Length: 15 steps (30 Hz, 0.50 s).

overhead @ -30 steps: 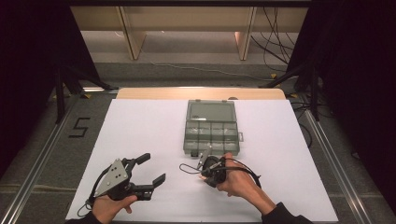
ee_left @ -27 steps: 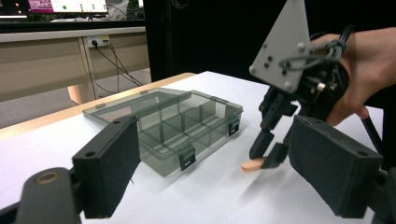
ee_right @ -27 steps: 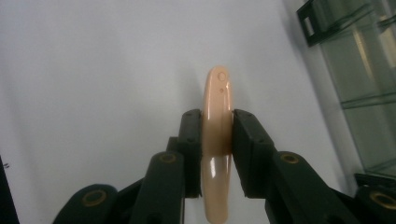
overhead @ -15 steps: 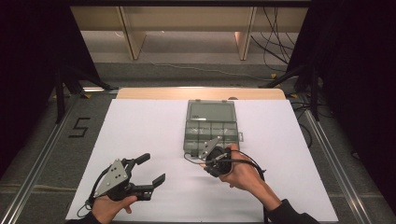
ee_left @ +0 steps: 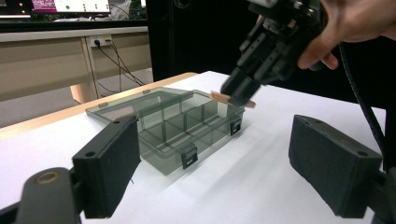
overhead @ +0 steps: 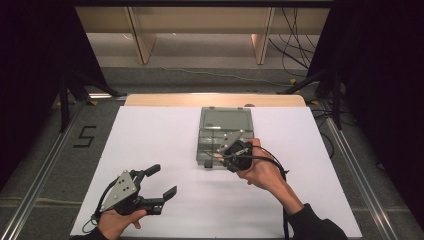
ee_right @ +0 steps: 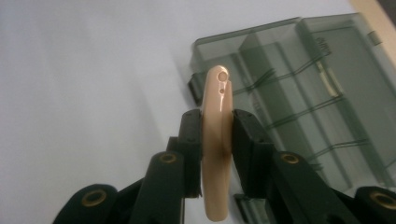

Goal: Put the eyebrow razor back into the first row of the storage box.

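A smoky clear compartment box [overhead: 225, 131] lies with its lid folded back on the white table [overhead: 150, 135]. My right gripper [overhead: 215, 158] hovers over the box's near edge, shut on a flat tan plastic piece [ee_right: 217, 140] with a small hole at its rounded tip. In the left gripper view the same tan piece [ee_left: 228, 98] sticks out of the right gripper [ee_left: 239, 92] just above the box [ee_left: 187, 122]. The box [ee_right: 299, 93] sits beyond the right gripper [ee_right: 217, 119]. My left gripper [overhead: 162, 181] rests open near the front left, nothing between its jaws [ee_left: 224, 163].
A wooden strip [overhead: 215, 100] borders the table's far edge. A "5" mark [overhead: 85, 136] is on the floor at left, and metal rails run along both sides. Cables [overhead: 295, 30] and shelf legs lie beyond the table. Bare white surface surrounds the box.
My right gripper has risen and moved forward from the near table to above the box's front edge, still holding the tan piece. The left gripper has stayed put.
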### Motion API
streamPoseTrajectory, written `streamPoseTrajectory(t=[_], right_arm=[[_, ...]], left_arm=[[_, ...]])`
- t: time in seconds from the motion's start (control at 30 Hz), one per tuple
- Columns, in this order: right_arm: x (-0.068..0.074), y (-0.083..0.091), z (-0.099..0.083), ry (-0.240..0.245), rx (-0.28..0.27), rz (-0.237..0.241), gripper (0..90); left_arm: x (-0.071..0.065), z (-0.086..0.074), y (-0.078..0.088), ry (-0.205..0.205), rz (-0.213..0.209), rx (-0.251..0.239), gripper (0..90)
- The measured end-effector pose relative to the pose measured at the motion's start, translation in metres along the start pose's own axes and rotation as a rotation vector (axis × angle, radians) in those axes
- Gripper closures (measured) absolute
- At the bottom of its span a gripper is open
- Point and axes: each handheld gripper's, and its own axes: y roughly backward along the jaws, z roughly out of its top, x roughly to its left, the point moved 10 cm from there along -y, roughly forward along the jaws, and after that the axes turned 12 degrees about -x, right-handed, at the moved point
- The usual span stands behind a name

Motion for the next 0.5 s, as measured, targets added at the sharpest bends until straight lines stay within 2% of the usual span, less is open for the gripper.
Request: streamPoseTrajectory(t=[0.23,0.37,0.47,0.5], right_arm=[[-0.024,0.000,0.004,-0.009,-0.022,-0.042,74.2],[-0.034,-0.005,0.005,0.002,-0.031,-0.072,74.3],[-0.039,-0.006,0.006,-0.023,-0.040,-0.075,74.2],[-0.042,-0.007,0.007,-0.028,-0.052,-0.091,74.2]], left_arm=[[0.000,0.000,0.000,0.003,-0.002,0.000,16.5],[0.000,0.000,0.000,-0.005,-0.003,0.000,16.5],[0.000,0.000,0.000,-0.001,-0.004,0.000,16.5],[0.000,0.000,0.000,0.001,-0.004,0.000,16.5]])
